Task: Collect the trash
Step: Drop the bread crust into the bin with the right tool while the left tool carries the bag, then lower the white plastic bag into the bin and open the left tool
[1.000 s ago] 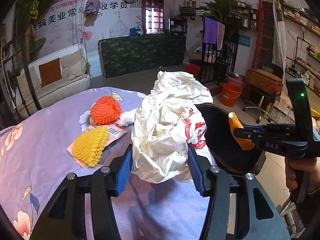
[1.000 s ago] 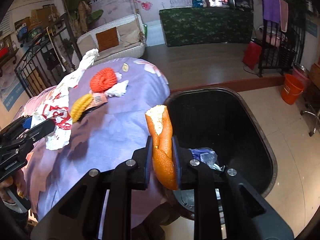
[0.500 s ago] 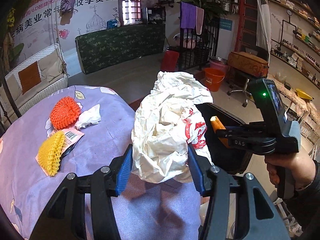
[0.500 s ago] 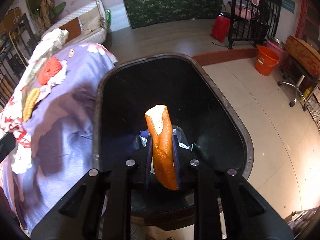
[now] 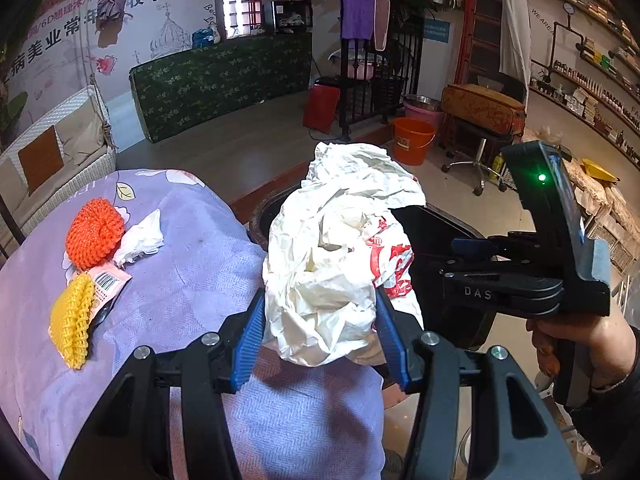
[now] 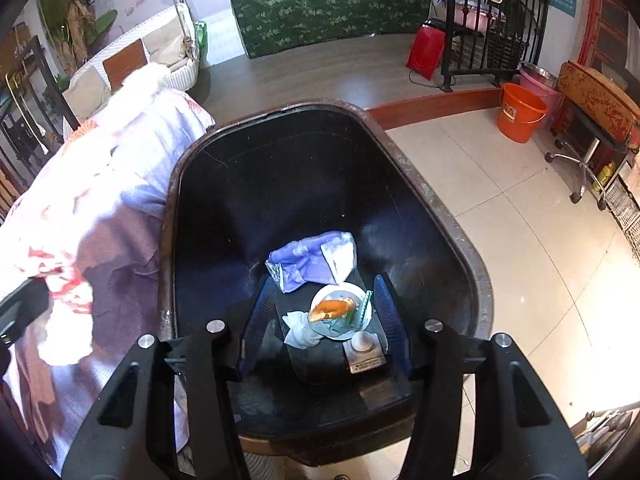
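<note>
Right wrist view: the black trash bin (image 6: 460,240) stands beside the purple-clothed worktop (image 5: 192,276). The left tool (image 5: 320,336) clamps crumpled white paper (image 5: 340,264) (red print); the right tool (image 6: 324,320) gapes empty above the orange peel (image 6: 330,309) in the bin.

Crumpled paper wrapper (image 5: 340,264); glossy black plastic bin (image 6: 404,184); matt cloth tablecloth (image 5: 192,280).

A table (image 5: 192,280) under a purple flowered cloth fills the near left. Far behind it a green patterned counter (image 5: 224,84) runs along the wall. To the right, an orange bucket (image 5: 414,140) stands on the floor near a wheeled stool (image 5: 476,152). A wicker swing seat (image 5: 52,152) hangs far left.
</note>
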